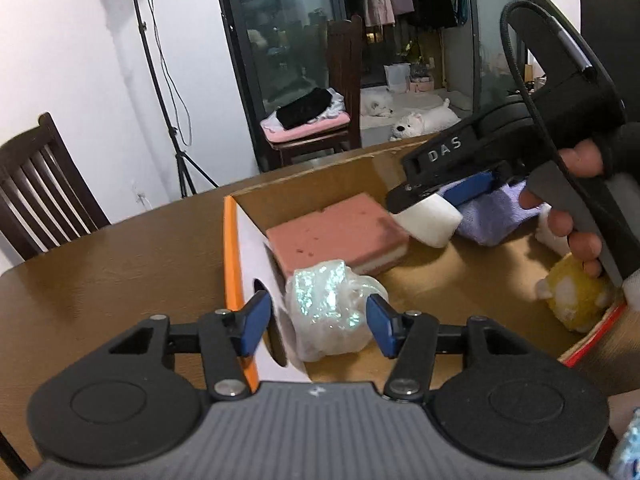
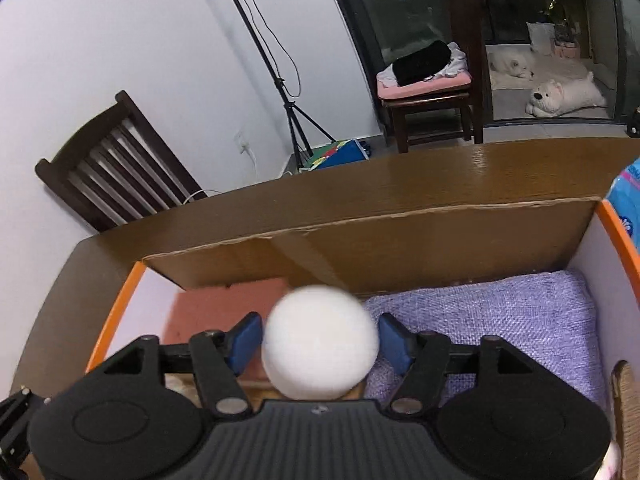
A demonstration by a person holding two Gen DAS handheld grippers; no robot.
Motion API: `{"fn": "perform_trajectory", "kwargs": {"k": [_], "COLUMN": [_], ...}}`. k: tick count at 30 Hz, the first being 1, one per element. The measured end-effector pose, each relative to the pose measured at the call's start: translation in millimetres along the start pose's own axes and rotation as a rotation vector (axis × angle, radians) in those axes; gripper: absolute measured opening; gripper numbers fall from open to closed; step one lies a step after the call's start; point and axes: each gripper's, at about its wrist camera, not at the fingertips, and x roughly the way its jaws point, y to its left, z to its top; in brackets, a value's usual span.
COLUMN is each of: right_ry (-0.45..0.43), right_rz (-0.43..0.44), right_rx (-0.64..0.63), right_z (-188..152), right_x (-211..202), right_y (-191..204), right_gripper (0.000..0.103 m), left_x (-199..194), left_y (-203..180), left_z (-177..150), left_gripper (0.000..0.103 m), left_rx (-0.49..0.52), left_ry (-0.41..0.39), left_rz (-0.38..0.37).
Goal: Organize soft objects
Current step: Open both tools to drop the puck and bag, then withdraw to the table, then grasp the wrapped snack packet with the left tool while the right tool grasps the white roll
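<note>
Cardboard box [image 1: 400,168] already holds sponge [image 1: 340,232] and cloth [image 2: 500,320]; right tool [image 2: 320,340] grips a white cylinder [image 2: 320,344], left tool [image 1: 316,320] brackets a plastic wad [image 1: 332,308], grip uncertain.

A dark slatted chair [image 2: 108,168] is seen left of a black light stand [image 2: 276,76], with a second chair [image 2: 432,92], piled with a pink cushion [image 2: 424,86] and black bag [image 2: 422,60], and a white plush dog [image 2: 564,98] placed to its right.

Black tool [image 1: 316,322], blue pads [image 1: 253,322], silver screws.
</note>
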Motion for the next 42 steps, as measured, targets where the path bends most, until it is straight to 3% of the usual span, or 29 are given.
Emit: {"fn": "perform_trajectory", "kwargs": {"k": [2,4,6,11,13,19,22,25,30,33,37,39,42], "right_ry": [-0.01,-0.041,-0.068,-0.15,-0.186,-0.301,-0.37,-0.427,-0.498,-0.542,-0.524,-0.483,-0.438], "right_rz": [-0.044,-0.106,-0.106,-0.075,-0.066,-0.073,-0.044,-0.019,0.048,0.063,0.094,0.092,0.098], "right_rx": [-0.08,-0.146,-0.171,-0.196,-0.213,-0.264,-0.291,-0.306,-0.316,-0.304,-0.253,-0.246,-0.254], "right_z": [-1.6,-4.5,-1.0,0.5,-4.4,-45.9,-90.6,-144.5,-240.9,-297.1,-365.2,-385.7,-394.2], "right_x": [-5.8,-19.9,-41.2,-126.5,-164.7,-273.3,-316.3,-347.8,-383.2,-391.6,-395.8,-395.5,-391.9], "right_y": [10.6,24.3,31.6,41.6,40.3,30.0,19.9,12.4,1.0,-6.3,-22.0,-22.1,-15.7], "right_gripper": [0.075,0.08,0.081,0.082,0.083,0.086,0.088,0.095,0.096,0.102,0.103,0.103,0.103], "left_x": [-4.0,-16.3,-39.1,-109.6,-141.7,-211.9,-243.0,-272.7,-302.7,-312.9,-316.6,-319.0,-318.9], "left_y": [-2.6,0.7,4.9,14.2,14.2,-1.7,-20.5,-40.2,-75.4,-90.9,-108.6,-118.4,-124.1], "left_z": [-0.7,0.9,5.3,20.9,23.8,3.4,-25.1,-65.3,-137.0,-181.8,-226.5,-237.7,-235.9], "left_gripper": [0.056,0.056,0.057,0.062,0.068,0.076,0.084,0.086,0.09,0.092,0.092,0.092,0.092], "left_rx": [-0.009,-0.02,-0.038,-0.072,-0.073,-0.086,-0.083,-0.086,-0.133,-0.187,-0.231,-0.197,-0.167], "left_ry": [0.031,0.012,-0.028,-0.122,-0.159,-0.235,-0.312,-0.375,-0.414,-0.392,-0.274,-0.241,-0.255], "left_rz": [-0.026,-0.012,0.0,0.033,0.048,0.047,0.053,0.051,0.023,0.032,0.002,-0.01,-0.044]}}
